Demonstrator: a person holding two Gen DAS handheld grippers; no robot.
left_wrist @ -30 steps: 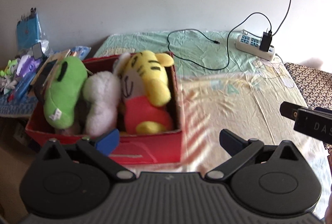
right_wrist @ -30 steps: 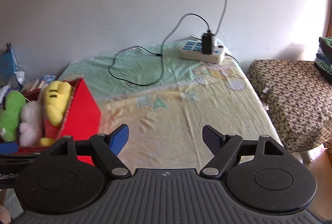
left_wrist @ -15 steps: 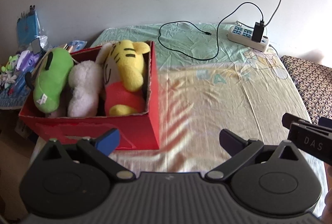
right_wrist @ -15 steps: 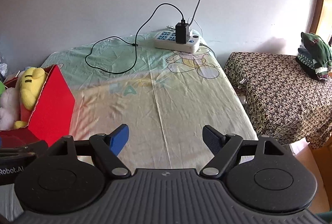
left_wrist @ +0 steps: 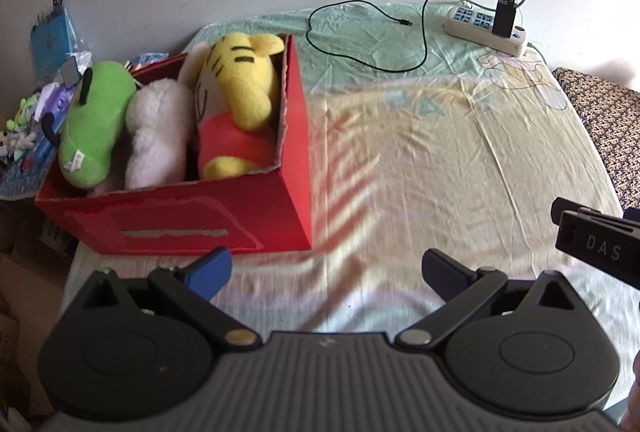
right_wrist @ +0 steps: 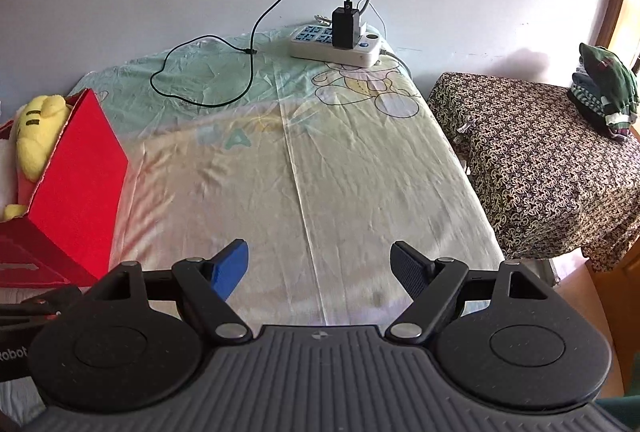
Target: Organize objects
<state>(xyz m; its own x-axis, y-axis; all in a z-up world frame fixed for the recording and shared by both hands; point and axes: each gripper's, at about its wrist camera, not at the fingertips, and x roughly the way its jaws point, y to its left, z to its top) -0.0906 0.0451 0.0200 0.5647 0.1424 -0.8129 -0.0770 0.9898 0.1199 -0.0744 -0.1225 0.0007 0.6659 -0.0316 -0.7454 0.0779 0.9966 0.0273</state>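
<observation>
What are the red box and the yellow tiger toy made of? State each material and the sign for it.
Red box: apparently cardboard with a matte red outside; its top edges look torn and show a pale core. Yellow tiger toy: soft plush, probably synthetic pile, with a fuzzy surface and rounded, stuffed shapes.

A white power strip (right_wrist: 335, 48) with a black charger (right_wrist: 344, 28) lies on the sheet (right_wrist: 320, 152) by the wall; folded clothes (right_wrist: 604, 88) sit on a patterned cloth (right_wrist: 540, 160)
</observation>
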